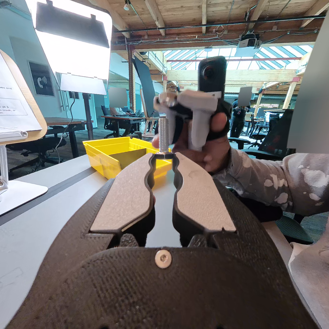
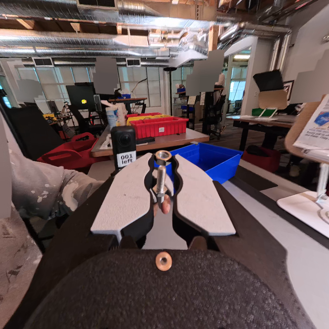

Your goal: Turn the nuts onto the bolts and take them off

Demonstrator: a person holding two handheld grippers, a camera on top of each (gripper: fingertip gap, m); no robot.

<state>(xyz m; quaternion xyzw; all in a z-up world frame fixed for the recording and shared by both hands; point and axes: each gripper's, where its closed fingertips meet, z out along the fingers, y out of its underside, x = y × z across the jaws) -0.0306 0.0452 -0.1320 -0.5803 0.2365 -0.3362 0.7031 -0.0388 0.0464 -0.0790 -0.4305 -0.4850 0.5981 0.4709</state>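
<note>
My left gripper is shut on the hex head of a silver bolt and holds it upright, threads up. My right gripper shows blurred above it, held in a gloved hand, and is shut on a silver nut. In the right wrist view the right gripper pinches the nut at its fingertips. The bolt stands just under the nut, its tip close to the nut's hole; I cannot tell whether they touch. The left gripper's black camera shows behind.
A yellow bin stands on the grey table behind the left gripper. A blue bin stands behind the right gripper. A clipboard stand with paper on a white base stands beside them; it also shows in the right wrist view. About 5 cm separates my left fingertips from my right.
</note>
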